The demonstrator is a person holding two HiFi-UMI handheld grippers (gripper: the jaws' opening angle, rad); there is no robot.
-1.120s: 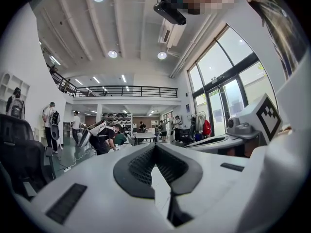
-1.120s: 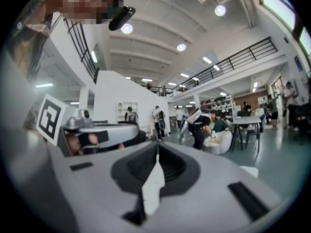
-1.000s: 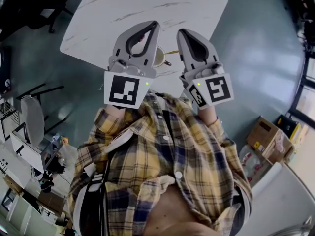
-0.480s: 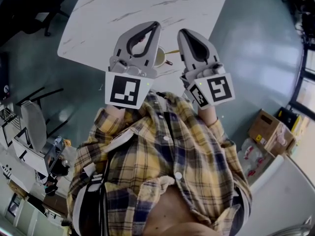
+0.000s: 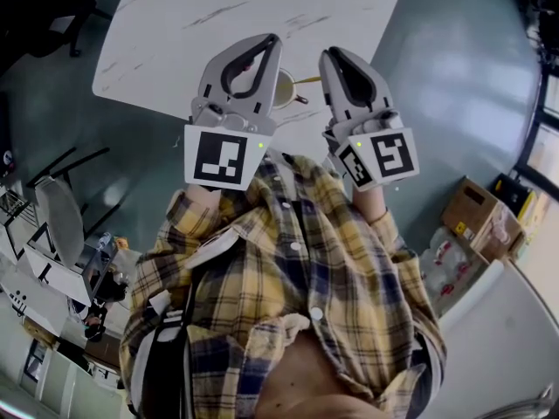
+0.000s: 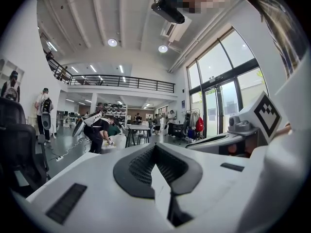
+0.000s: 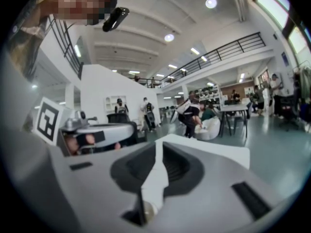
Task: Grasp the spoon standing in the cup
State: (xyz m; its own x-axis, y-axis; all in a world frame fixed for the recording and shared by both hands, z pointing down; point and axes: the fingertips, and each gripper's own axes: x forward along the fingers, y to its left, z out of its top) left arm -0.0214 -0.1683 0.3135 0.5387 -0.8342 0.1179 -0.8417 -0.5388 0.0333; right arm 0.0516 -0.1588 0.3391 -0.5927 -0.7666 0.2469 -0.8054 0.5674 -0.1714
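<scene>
The left gripper (image 5: pixel 269 44) and right gripper (image 5: pixel 328 56) are hovering near the cup (image 5: pixel 285 91), jaws pressed together and empty. The right should be opening wide before straddling the spoon (image 5: pixel 306 80).

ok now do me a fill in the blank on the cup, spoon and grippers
1. The spoon stands in the cup, its handle leaning toward the ____ gripper.
2. The cup sits on a ____ table with grey veins.
3. In the head view the cup shows ____ the left gripper and the right gripper.
4. Both grippers' jaws are ____, holding nothing.
Missing words: right, white, between, shut.
</scene>
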